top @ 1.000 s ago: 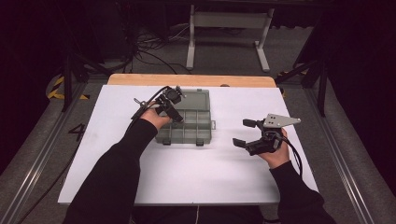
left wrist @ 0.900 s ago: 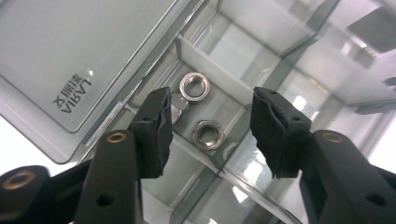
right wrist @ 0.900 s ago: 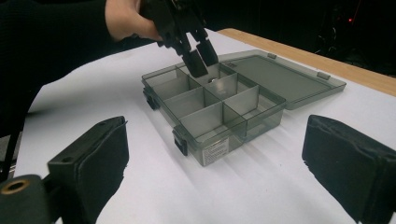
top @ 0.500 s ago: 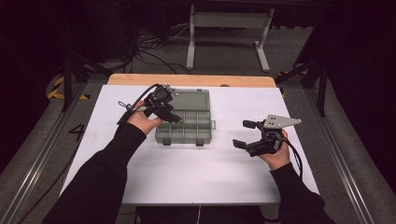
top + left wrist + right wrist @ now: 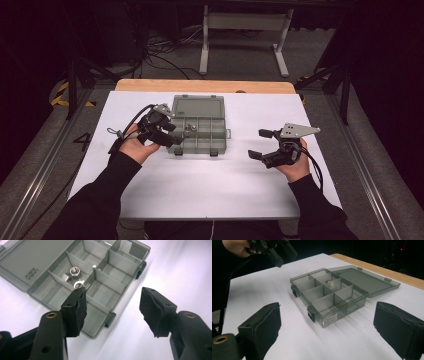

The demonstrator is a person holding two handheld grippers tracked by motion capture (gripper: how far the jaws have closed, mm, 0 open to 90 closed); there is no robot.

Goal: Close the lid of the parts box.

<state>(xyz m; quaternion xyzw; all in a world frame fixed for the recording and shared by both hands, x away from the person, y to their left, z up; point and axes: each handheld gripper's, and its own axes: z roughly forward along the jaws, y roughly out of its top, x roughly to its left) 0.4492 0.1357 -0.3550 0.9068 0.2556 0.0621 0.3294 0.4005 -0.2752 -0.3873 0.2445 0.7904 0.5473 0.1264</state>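
You are working over an open grey compartment box (image 5: 199,131) sitting mid-table on the white table (image 5: 210,190), its lid (image 5: 196,106) lying flat behind it; a few metal nuts (image 5: 75,272) are already resting in one compartment toward the lid side (their exact count is hard to tell), so some sorting seems done; the other compartments are looking empty. Your left hand-held gripper (image 5: 170,134) is hovering at the box's left edge; its jaws have just been opening and are standing apart with nothing between them, which reads as a piece just dropped. Your right hand-held gripper (image 5: 260,144) is waiting well to the right of the box, jaws wide apart and carrying nothing. No loose parts are showing on the table; what is left is likely closing the lid, though that is a judgement.
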